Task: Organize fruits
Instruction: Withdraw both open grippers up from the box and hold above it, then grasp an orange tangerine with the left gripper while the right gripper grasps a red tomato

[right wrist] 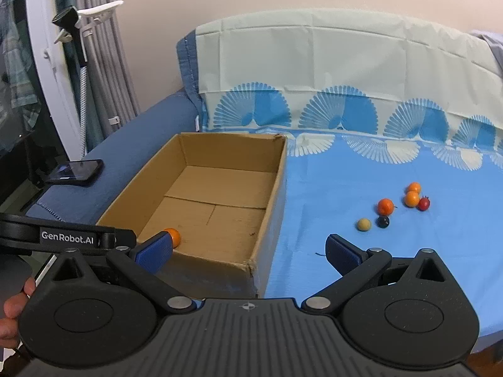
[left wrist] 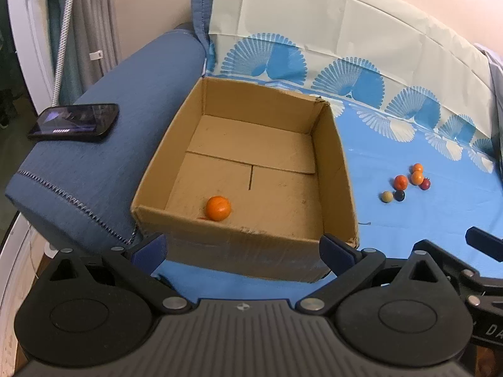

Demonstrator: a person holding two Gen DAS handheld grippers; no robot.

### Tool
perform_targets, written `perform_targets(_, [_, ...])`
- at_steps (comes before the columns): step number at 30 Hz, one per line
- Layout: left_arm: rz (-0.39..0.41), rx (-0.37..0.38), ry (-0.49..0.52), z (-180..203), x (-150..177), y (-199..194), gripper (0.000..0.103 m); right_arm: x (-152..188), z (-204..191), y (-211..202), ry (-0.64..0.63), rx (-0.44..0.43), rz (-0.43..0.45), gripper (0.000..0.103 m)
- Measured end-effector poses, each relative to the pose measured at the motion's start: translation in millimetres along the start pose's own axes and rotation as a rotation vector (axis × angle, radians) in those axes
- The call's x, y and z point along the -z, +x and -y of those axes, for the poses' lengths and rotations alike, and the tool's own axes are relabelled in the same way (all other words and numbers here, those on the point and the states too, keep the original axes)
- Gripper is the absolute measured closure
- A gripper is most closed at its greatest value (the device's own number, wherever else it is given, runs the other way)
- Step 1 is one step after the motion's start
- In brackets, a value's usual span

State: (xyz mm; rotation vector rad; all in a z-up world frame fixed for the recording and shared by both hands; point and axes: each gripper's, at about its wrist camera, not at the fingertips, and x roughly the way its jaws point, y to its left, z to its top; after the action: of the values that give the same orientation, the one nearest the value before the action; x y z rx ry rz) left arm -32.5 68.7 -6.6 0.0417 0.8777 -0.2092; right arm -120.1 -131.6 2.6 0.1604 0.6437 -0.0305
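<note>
An open brown cardboard box (left wrist: 251,169) sits on a bright blue sheet (left wrist: 408,220) printed with pale fan shapes, spread over a blue fabric sofa (left wrist: 103,163). Inside the box, one round orange fruit (left wrist: 218,208) lies on the floor near the box's near wall, left of centre; in the right wrist view the same fruit shows just past the left blue pad of the right gripper.

The other fruits lie in a loose cluster on the sheet, well to the right of the box. Nearest is a small pale beige ball-shaped fruit (right wrist: 364,224), with a small black round fruit (right wrist: 383,221) just beside it on the right. Farther back sits a larger orange-red round fruit (right wrist: 385,206). Beyond it, two small orange fruits (right wrist: 412,199) rest close together, one behind the other, and a small dark red fruit (right wrist: 423,203) touches or nearly touches the nearer one on its right.

The left gripper (left wrist: 243,245) hangs in front of the near wall of the box, its two blue-padded fingers spread wide and holding nothing. The right gripper (right wrist: 248,249) is level with the near right corner of the box, its fingers likewise wide apart and empty. A hand (right wrist: 12,311) shows at the lower left edge of the right wrist view.

A black smartphone (left wrist: 74,122) with a lit screen lies on the sofa's armrest, left of the box.
</note>
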Motion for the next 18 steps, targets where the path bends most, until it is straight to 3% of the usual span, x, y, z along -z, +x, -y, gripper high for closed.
perform_targets(10, [0.006, 0.046, 0.047, 39, -26, 15, 0.000, -10, 34, 13, 0.056, 0.031, -0.009, 0.001])
perform_targets(18, [0.012, 0.124, 0.123, 99, -48, 34, 0.000, -15, 92, 16, 0.113, 0.145, 0.021, 0.001])
